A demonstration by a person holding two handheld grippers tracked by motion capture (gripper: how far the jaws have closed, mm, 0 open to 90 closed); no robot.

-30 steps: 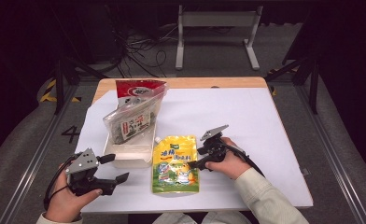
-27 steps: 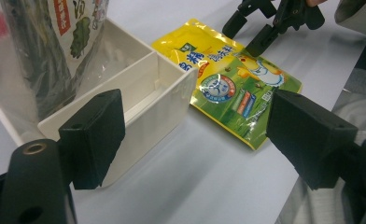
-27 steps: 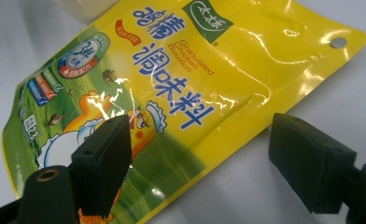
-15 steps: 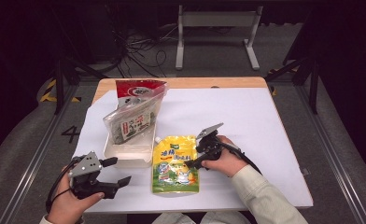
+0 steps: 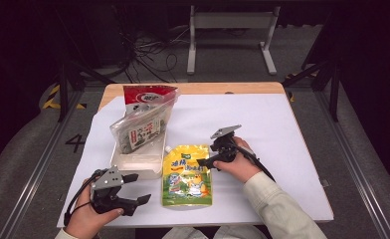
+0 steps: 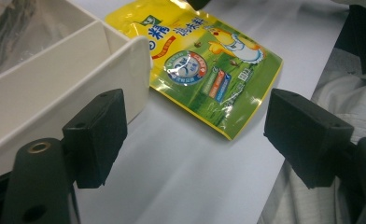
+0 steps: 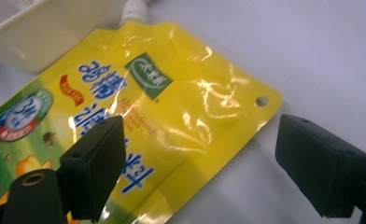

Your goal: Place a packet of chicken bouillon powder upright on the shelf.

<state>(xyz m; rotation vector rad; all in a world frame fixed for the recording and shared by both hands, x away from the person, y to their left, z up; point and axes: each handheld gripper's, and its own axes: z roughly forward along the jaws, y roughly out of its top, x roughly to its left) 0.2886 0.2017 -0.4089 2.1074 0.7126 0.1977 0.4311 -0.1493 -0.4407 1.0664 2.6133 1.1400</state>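
Where it lies, yellow pouch (image 5: 187, 174) touches white tray (image 5: 139, 160).

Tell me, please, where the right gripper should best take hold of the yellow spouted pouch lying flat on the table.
Probably at the top right corner of the yellow pouch, by the punched hole. The pouch lies flat with its spout toward the white tray, so only the thin sealed edge offers a bite. The right gripper, jaws open, already straddles that corner from the pouch's right side.
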